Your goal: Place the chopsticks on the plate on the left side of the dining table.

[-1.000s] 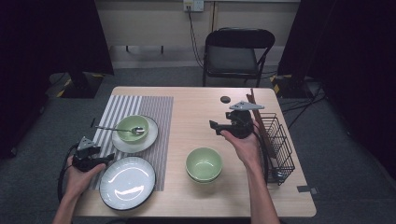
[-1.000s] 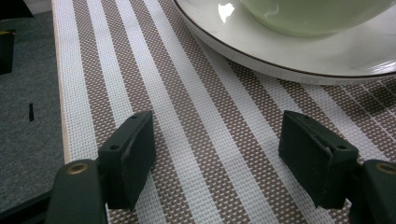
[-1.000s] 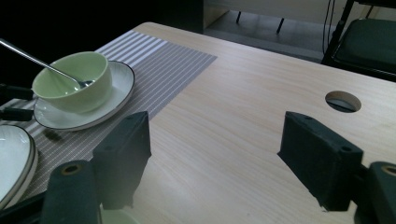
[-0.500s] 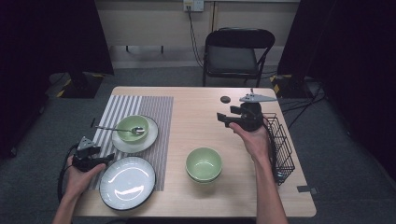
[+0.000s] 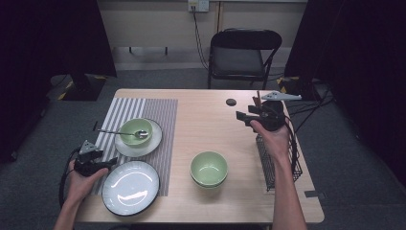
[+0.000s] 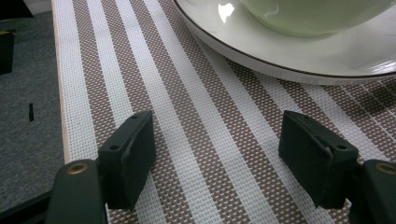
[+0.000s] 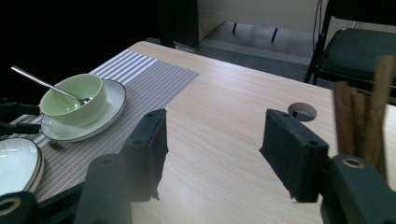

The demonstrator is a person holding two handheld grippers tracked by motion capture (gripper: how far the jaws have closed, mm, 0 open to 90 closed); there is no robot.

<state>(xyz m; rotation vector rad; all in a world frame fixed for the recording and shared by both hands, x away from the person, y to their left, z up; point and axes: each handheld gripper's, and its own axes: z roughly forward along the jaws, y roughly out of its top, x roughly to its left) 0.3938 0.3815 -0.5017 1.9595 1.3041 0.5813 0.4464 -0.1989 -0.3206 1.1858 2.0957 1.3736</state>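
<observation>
Now your right gripper (image 5: pixel 243 117) hangs above the table's far right end with nothing between its jaws, which have just been closing; it sits just beside the wire rack (image 5: pixel 280 165), likely lining up on the brown sticks (image 7: pixel 362 109) standing there. Your left gripper (image 5: pixel 109 163) rests on the striped mat (image 6: pixel 196 140), jaws apart and bare, touching nothing. The right gripper view shows those sticks close at its right; the high view shows the 2 stacked green bowls (image 5: pixel 209 168) nearer you.

High view overhead; claw views low (sharing striped placemat (image 6: pixel 196 140)).
</observation>
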